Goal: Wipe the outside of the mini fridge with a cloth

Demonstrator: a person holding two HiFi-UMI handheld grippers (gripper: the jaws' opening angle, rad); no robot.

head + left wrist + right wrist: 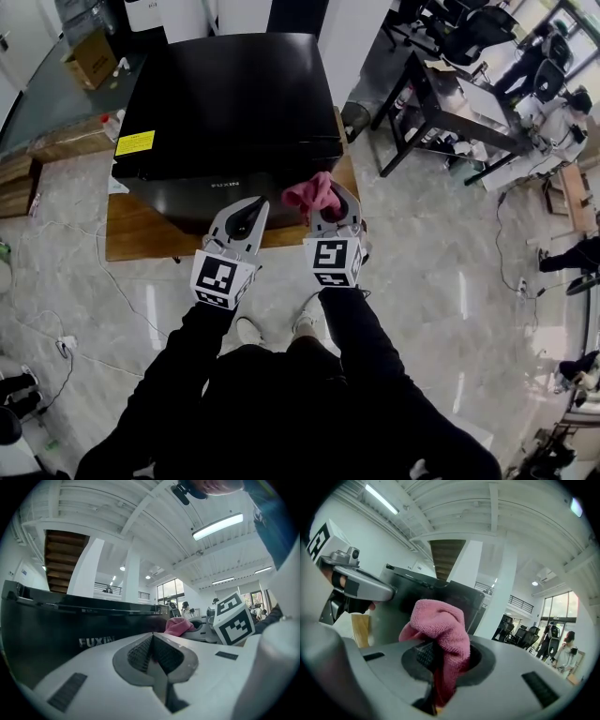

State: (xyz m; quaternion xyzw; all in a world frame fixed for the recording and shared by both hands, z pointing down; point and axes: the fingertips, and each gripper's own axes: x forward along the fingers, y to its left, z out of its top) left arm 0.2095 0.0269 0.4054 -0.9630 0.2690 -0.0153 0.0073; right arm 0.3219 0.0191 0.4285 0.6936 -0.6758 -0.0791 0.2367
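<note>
A low wooden worktop (141,234) lies at 9 o'clock in the head view, on a pale marble-patterned floor (441,272). A cardboard box (92,58) sits at 10 o'clock, and a small white container (111,125) stands near the worktop's far left corner. A black-framed desk (441,98) stands at 2 o'clock, with black office chairs (480,33) beyond it at 1 o'clock and seated people (562,112) at its right end. White cables (127,300) trail across the floor at 8 o'clock. The left gripper view shows a wooden staircase (63,559) at 10 o'clock, a white column (131,576) near centre and a ceiling light strip (217,526) at 1 o'clock.
</note>
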